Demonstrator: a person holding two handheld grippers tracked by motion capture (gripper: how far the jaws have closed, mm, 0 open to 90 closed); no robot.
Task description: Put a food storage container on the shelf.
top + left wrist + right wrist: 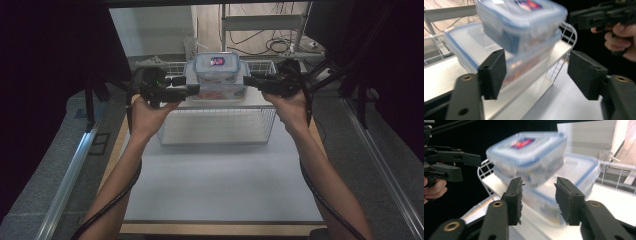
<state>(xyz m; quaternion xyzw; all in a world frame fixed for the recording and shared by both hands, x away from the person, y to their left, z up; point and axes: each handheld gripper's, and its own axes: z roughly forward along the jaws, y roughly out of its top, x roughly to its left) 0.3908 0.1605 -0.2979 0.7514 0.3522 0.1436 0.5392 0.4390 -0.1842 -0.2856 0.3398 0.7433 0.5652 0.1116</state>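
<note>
Dark curtains hemmed in a pale table (pixel 220 185) with a white wire rack (pixel 215 127) at its far end. On the rack's top shelf sat a wide, flat clear box (pixel 220 94), and a smaller box (pixel 216 67) with a blue-edged lid and a red-and-blue label rested on top of it, slightly askew in both gripper views.

The left gripper (pixel 192 90) came level at the stack's left side, its jaws standing apart with nothing pressed between them; from its own view the stack lay ahead, beyond the pads. The right gripper (pixel 248 80) was at the stack's right side, close to the small box. Its jaws were also parted, both boxes blurred just past the pads (pixel 515 200), not gripped as far as I could see.
</note>
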